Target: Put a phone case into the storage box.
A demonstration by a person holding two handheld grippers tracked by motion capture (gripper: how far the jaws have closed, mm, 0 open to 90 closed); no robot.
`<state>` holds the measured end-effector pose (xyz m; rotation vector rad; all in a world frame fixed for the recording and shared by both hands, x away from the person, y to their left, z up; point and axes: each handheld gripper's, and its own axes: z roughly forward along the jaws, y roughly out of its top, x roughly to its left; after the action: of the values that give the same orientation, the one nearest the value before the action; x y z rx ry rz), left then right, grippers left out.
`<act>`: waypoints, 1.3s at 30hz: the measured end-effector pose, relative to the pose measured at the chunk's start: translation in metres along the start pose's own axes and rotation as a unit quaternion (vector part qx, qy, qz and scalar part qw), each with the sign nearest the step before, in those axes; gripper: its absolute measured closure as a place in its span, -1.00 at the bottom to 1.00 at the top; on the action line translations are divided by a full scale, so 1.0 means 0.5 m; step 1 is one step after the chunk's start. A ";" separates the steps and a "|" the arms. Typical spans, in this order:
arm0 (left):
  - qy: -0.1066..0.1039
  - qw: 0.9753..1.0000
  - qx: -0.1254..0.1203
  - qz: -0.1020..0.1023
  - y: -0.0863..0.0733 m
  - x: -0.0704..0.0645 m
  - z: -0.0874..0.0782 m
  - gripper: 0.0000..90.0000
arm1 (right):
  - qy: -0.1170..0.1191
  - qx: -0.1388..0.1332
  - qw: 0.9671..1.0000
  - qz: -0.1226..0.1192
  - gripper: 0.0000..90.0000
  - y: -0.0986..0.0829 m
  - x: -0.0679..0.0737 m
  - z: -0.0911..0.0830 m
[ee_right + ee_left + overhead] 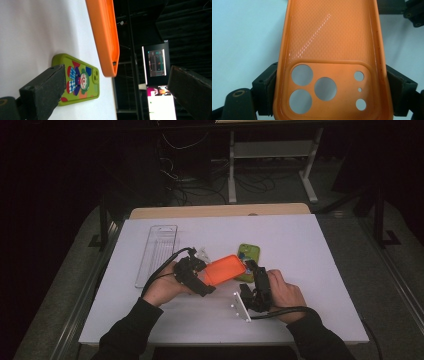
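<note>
My left gripper (206, 279) is shut on the camera-hole end of an orange phone case (226, 268), held above the table. In the left gripper view the case (329, 37) shows its inner side, with the gripper (332, 86) clamping its two long edges. My right gripper (253, 269) stands open just right of the case's free end. Its view has the case's edge (105, 37) between and beyond the wide-spread jaws of the gripper (117, 82). A green phone case (248, 256) with a clown picture (80, 80) lies flat on the white table behind it.
A clear plastic tray (157, 251) lies at the left of the white table top (310, 250). Small white plates sit beside the left gripper (202, 253) and under the right hand (241, 306). Dark floor, cables and a stand lie beyond the far edge.
</note>
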<state>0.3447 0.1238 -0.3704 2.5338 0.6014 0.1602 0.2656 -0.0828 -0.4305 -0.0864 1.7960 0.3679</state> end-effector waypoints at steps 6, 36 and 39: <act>0.004 1.000 -0.007 0.000 0.003 0.002 -0.005 -0.64 | -0.004 -0.005 1.000 -0.005 -0.96 0.010 0.007 0.006; 0.003 1.000 0.001 0.013 0.005 -0.009 0.006 -0.64 | -0.008 -0.029 0.997 -0.070 0.31 0.044 0.020 0.029; 0.002 1.000 0.001 0.013 0.004 -0.010 0.006 -0.64 | -0.008 -0.030 0.997 -0.072 0.40 0.044 0.022 0.028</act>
<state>0.3416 0.1186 -0.3718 2.5444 0.5711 0.1743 0.2704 -0.0563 -0.4398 -0.2540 1.7515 0.3181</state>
